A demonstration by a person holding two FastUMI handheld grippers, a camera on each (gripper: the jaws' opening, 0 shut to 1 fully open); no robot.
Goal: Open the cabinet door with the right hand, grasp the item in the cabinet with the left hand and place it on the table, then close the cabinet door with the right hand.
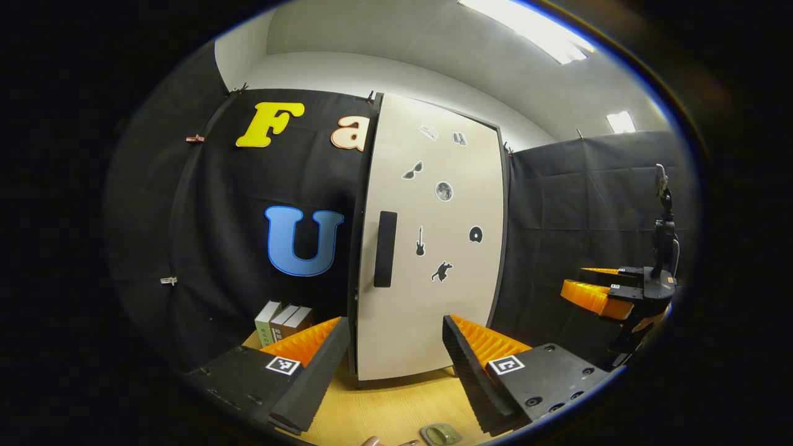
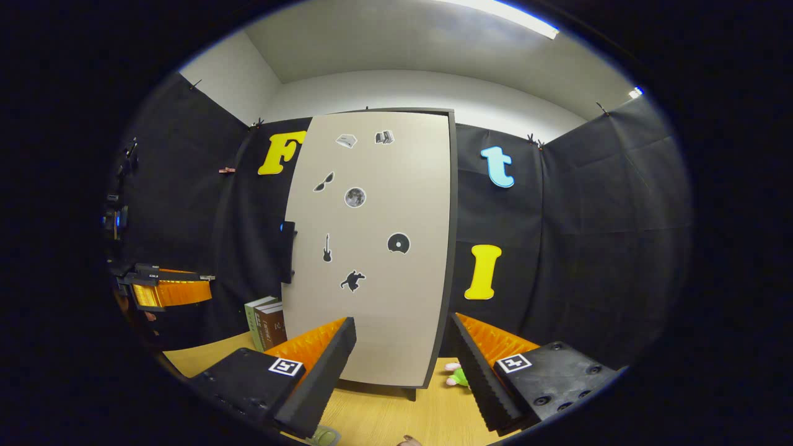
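Plainly, both sets of tongs stand released, fingers spread wide with nothing between them. In the left gripper view the left tongs [image 1: 396,365] hover low over the wooden bench [image 1: 396,409], facing the cabinet door [image 1: 433,248] — a pale panel with small dark stickers and a dark upright handle [image 1: 385,249] near its left edge. The door looks shut against its dark frame, so what is inside the cabinet cannot be seen. A few books [image 1: 282,322] stand upright on the bench to the left of the cabinet, against the black cloth wall. A small greenish flat thing [image 1: 441,435] lies on the near edge of the bench. Far to the right in this view the right tongs [image 1: 598,291] are held in the air, apart from the cabinet.

In the right gripper view the right tongs [image 2: 403,365] also face the door [image 2: 378,248], not touching it; the handle [image 2: 287,251] juts from its left edge. The books [image 2: 267,322] sit left of the cabinet, and a small green and pink soft thing [image 2: 456,375] lies on the bench [image 2: 384,415] by the cabinet's right foot. The left tongs [image 2: 170,291] show far to the left — held up off the bench.
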